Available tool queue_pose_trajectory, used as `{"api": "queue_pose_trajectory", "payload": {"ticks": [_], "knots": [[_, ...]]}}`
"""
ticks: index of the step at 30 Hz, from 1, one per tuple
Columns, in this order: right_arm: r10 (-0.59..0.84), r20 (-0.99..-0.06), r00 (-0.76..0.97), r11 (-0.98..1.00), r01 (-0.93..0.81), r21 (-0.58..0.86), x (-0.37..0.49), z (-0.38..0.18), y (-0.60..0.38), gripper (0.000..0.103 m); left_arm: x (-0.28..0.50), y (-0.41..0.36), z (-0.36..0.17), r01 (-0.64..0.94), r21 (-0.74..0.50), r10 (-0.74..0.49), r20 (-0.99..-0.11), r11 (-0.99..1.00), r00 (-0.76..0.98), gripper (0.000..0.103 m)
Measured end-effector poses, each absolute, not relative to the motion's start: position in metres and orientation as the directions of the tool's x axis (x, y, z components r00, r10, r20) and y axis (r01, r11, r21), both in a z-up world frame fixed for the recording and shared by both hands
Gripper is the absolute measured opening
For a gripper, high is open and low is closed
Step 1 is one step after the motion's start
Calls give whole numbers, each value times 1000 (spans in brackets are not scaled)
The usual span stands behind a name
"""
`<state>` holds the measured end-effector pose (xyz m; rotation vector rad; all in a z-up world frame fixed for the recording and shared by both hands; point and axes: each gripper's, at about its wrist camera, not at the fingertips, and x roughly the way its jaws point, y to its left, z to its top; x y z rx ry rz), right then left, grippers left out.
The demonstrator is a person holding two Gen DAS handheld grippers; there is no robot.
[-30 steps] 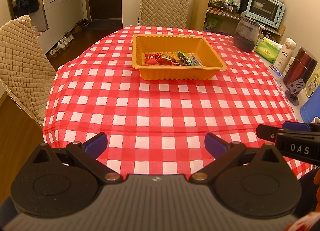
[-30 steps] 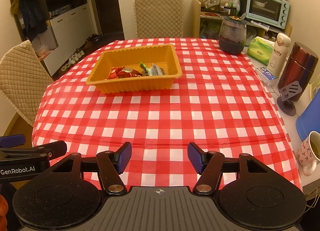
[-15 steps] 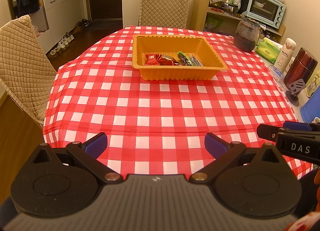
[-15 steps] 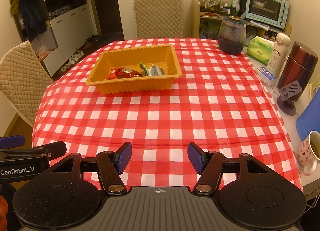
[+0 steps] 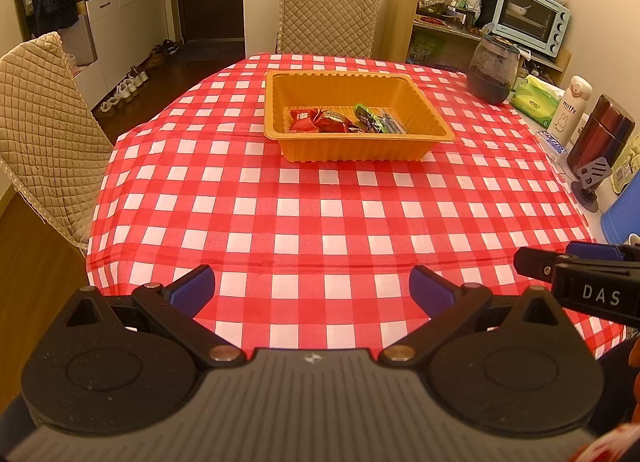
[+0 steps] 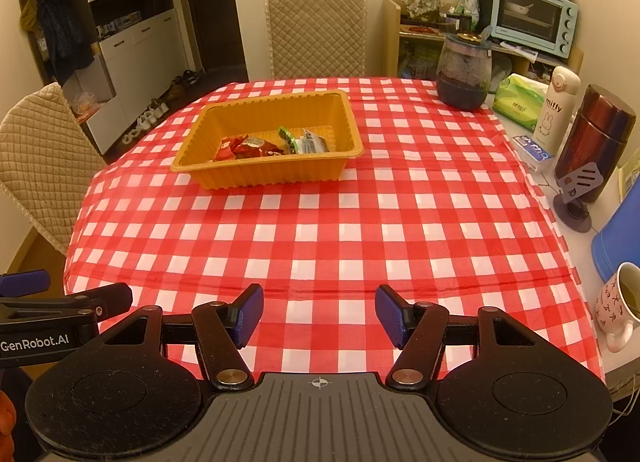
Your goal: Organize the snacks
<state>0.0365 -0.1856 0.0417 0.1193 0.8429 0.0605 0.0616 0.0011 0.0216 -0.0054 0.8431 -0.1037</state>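
2 empty tongs, snacks already gathered in the tray

Both tongs hang over the near edge of the worktop [image 5: 320, 205], tilted down toward the red-and-white checked cloth, and neither holds anything. The left tongs [image 5: 312, 286] stand wide, with bare cloth showing between the blue pads. The right tongs [image 6: 319, 316] stand open too, though narrower, and again only cloth lies between the pads. Each pair shows at the edge of the other's view, so they sit side by side, well apart from the tray.

The orange tray [image 5: 356, 149] rests toward the far middle of the worktop, in front of the far chair [image 5: 328, 9]. The snacks [image 5: 344, 121] lie inside it: red wrappers on the left and a green packet with a darker one on the right, bunched along the near wall. That grouping looks deliberate, with like colours together in 1 container.

No loose snack shows on the cloth in either view. By that measure the sorting looks finished or close to it, which would explain why both tongs are parked empty and back from the tray.

Along the right side stand things that seem outside the job: a dark glass jar [image 6: 464, 73], a green tissue pack [image 6: 518, 99], a white flask [image 6: 558, 109], a dark red flask [image 6: 596, 137] and a patterned mug [image 6: 618, 306]. They sit by the wall, clear of the tray.
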Motion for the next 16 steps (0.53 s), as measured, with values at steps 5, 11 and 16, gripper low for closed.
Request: {"api": "queue_pose_trajectory", "payload": {"ticks": [5,11,16], "knots": [[99,-740,665,992,-4,129,37,43,-186,62,62,1,22,89,-46,-94,-745,995,661,103],[100,-740,665,992,-4,130,37,43,-187,62,62,-1,23,103,-41,-99,-738,994,667,103],[100,-739,666,991,-4,131,37,43,-187,62,61,0,25,95,-40,-94,-724,995,683,103]]}}
